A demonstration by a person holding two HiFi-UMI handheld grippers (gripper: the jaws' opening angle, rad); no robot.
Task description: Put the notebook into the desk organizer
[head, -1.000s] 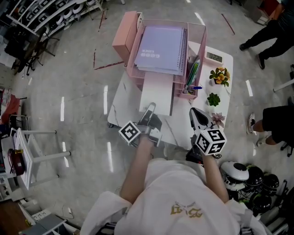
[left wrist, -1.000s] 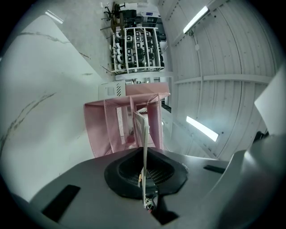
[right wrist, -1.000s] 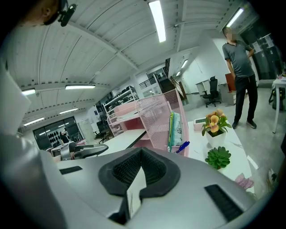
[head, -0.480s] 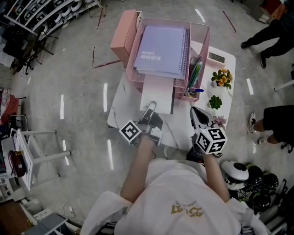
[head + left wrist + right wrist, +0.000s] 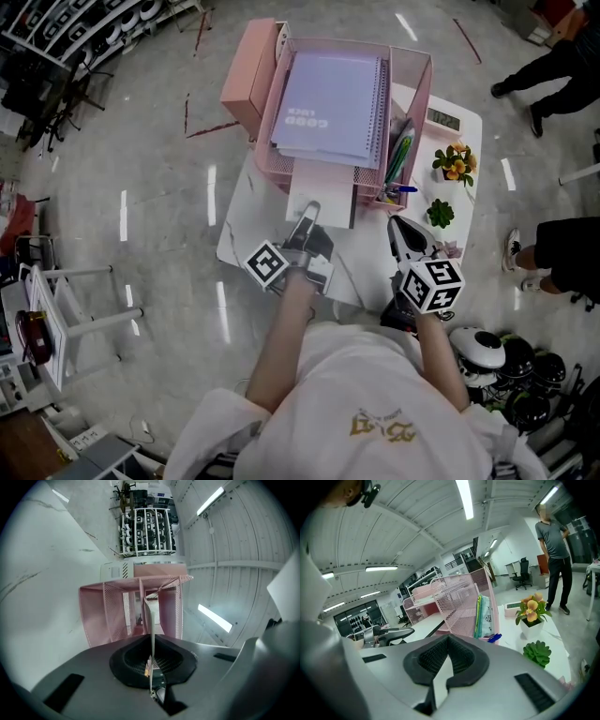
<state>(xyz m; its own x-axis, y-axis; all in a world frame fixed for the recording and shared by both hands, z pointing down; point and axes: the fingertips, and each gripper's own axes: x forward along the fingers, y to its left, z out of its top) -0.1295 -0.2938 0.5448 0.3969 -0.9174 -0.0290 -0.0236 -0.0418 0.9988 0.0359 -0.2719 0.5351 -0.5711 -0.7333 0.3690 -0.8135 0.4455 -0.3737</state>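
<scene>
A pink mesh desk organizer (image 5: 417, 103) stands on the white table (image 5: 244, 220), with a purple spiral notebook (image 5: 333, 98) lying flat on its top tray. A thin white notebook (image 5: 323, 187) lies level, its far end under that tray in the lower shelf. My left gripper (image 5: 307, 214) is shut on its near edge. In the left gripper view the notebook (image 5: 151, 616) shows edge-on between the pads of the left gripper (image 5: 152, 644), running into the organizer (image 5: 108, 616). My right gripper (image 5: 398, 228) hovers to the right, shut and holding nothing (image 5: 448, 641).
Pens (image 5: 394, 159) stand in the organizer's right compartment. A flower pot (image 5: 450, 159), a small succulent (image 5: 439, 213) and a digital clock (image 5: 441, 118) sit on the table's right side. A pink box (image 5: 246, 70) adjoins the organizer's left. People (image 5: 553, 56) stand far right.
Both grippers have edged a little toward the organizer, and the white notebook reaches slightly deeper under the top tray.
</scene>
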